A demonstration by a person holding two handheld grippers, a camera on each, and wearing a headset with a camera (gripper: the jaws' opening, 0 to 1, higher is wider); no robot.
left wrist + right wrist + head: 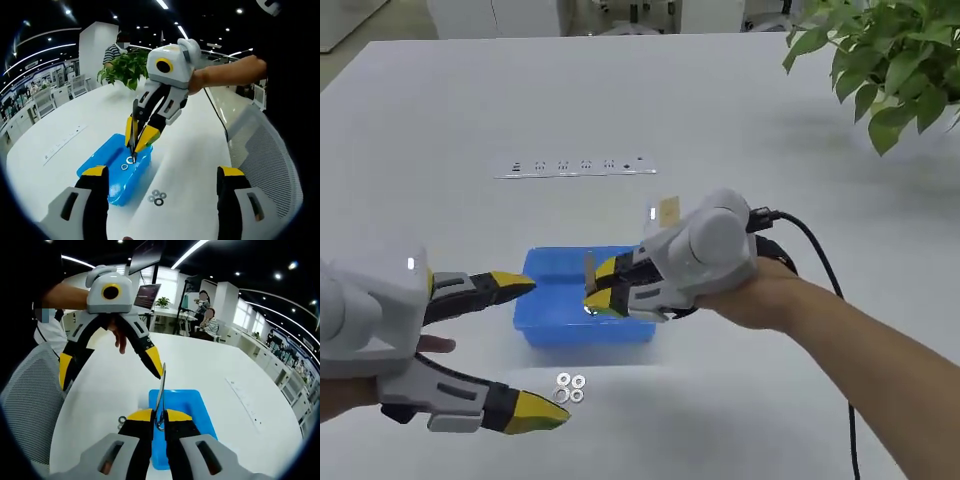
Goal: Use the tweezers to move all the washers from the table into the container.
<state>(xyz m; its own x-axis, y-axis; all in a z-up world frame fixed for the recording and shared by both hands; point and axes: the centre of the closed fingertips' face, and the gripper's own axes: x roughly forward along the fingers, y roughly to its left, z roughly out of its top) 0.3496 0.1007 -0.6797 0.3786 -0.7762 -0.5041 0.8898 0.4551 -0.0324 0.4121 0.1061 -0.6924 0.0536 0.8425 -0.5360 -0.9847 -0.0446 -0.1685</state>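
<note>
Currently drop-off step: right gripper (606,288) clamps tweezers (161,390), tips inside blue container (585,330) at washer (130,160). Left gripper (540,352) wide, empty. Loose washers (570,388) on worktop (720,130) just beside container. Next, likely: release, fetch another.

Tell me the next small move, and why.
Probably ease the right gripper slightly so the tweezers release the washer at their tips: it is over the container. Three more washers wait on the table.

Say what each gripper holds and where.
Right gripper pinches the tweezers near mid-length, tips poking out below; left gripper is open, holding nothing.
</note>
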